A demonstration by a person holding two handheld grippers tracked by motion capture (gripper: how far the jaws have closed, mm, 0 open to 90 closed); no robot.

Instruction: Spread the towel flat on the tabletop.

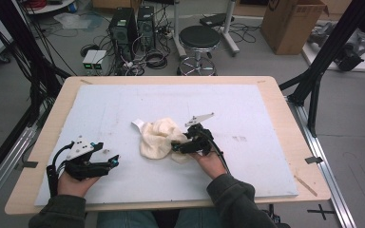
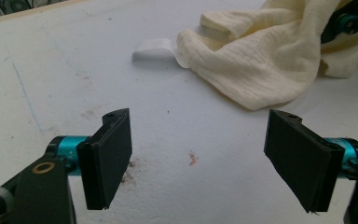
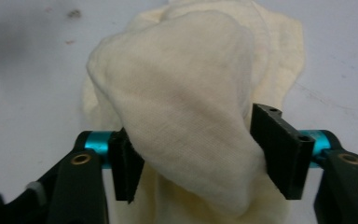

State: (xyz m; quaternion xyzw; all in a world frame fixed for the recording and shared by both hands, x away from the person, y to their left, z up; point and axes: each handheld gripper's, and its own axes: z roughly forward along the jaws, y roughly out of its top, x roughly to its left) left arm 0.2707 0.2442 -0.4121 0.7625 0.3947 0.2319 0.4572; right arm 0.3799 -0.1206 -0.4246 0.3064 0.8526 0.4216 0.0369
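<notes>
The cream cloth (image 1: 159, 137) lies crumpled near the middle of the white surface (image 1: 247, 114), a white tag (image 1: 137, 125) poking out at its far left edge. Your right claw (image 1: 177, 146) is clamped on a bunched fold of it (fabric bulges between both jaws). Your left claw (image 1: 115, 160) rests well apart, jaws spread wide with nothing between.

Your surface (image 1: 123, 66) is a wooden top under a white board (image 1: 247, 109). On the board lie a cream cloth (image 1: 159, 137) and a white tag (image 1: 137, 125).
</notes>
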